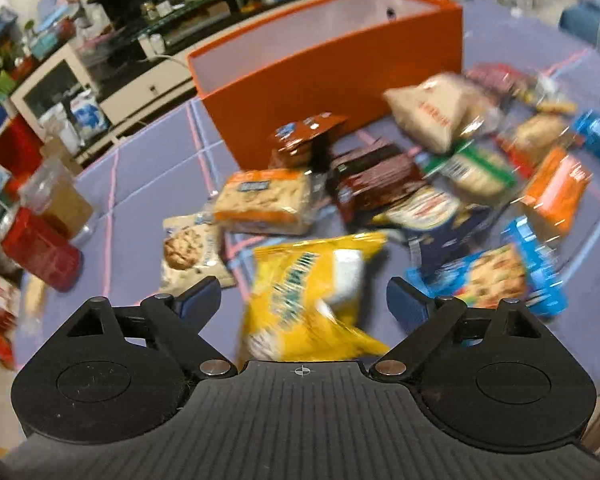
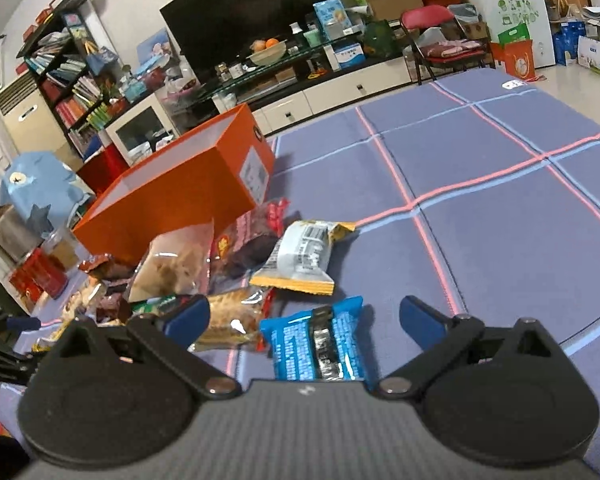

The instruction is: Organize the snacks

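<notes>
An open orange box (image 1: 340,80) stands on the purple checked cloth, also in the right wrist view (image 2: 188,196). Several snack packets lie in a heap in front of it. My left gripper (image 1: 304,300) is open, its fingers either side of a yellow snack bag (image 1: 316,300), not touching it. A cracker pack (image 1: 264,200) and a brown biscuit pack (image 1: 376,180) lie beyond. My right gripper (image 2: 304,316) is open above a blue packet (image 2: 320,340). A white and yellow packet (image 2: 300,256) lies just beyond it.
A red jar (image 1: 40,252) and a clear container (image 1: 56,196) stand at the cloth's left edge. A TV cabinet with clutter (image 2: 284,80) is behind the table. The cloth (image 2: 500,184) stretches to the right of the heap.
</notes>
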Tool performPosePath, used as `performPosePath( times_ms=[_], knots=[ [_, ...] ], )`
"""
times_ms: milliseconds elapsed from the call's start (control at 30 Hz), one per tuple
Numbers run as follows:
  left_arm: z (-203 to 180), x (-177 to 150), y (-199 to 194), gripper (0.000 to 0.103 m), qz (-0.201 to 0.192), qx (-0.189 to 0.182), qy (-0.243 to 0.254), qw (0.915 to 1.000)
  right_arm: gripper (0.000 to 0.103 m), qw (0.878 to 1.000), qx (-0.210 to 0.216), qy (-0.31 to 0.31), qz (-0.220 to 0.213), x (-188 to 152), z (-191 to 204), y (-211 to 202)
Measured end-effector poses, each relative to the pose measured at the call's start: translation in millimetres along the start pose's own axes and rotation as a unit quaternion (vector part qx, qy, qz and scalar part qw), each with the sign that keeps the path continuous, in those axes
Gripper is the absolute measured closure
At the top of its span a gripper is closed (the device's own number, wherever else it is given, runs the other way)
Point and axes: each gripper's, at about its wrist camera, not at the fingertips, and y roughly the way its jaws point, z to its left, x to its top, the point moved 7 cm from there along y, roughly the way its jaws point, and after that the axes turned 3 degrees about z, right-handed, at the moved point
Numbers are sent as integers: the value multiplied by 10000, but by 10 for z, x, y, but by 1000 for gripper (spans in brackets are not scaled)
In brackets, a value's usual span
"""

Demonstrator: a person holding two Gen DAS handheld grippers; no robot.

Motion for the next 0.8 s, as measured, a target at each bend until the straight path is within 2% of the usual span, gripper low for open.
performPosePath(
  times_ms=[67, 133, 200, 233, 267, 333, 500, 600, 667, 700, 800],
  knots=[
    [32, 12, 101, 36, 133, -67, 24, 9999, 4, 10000, 14, -72, 29, -3, 25, 14],
    [24, -2, 204, 37, 275, -338, -19, 9990, 4, 9998, 67, -147, 100, -18, 69, 38],
    [34, -21, 280, 45, 356, -382, -87, 9986, 4, 9995, 83, -271, 172, -40, 108, 59],
    [37, -33, 307, 71, 381, -387, -146, 9984, 4, 9991, 45, -371, 199, -51, 125, 74],
    [46, -62, 321, 87, 395, -397, -299, 9980, 4, 9987, -3, -455, 208, -57, 137, 79],
    [64, -139, 275, 94, 303, -434, -718, 9960, 4, 9982, -72, -555, 214, -64, 145, 79],
    [-31, -390, 99, 91, 168, -83, -1530, 9880, 3, 9983, -20, -483, 321, -86, 135, 105],
    [-168, -512, 9, 77, 110, 52, -1804, 9835, 3, 9979, 11, -559, 313, -98, 169, 86],
    [-212, -525, -13, 51, 44, 170, -1810, 9833, 3, 9972, 34, -689, 280, -110, 213, 52],
    [-216, -523, -10, 46, 9, 220, -1788, 9836, 3, 9967, 21, -762, 271, -116, 228, 45],
    [-221, -513, 8, 46, 36, 286, -1711, 9848, 3, 9936, -112, -1082, 307, -158, 282, 50]
  ],
)
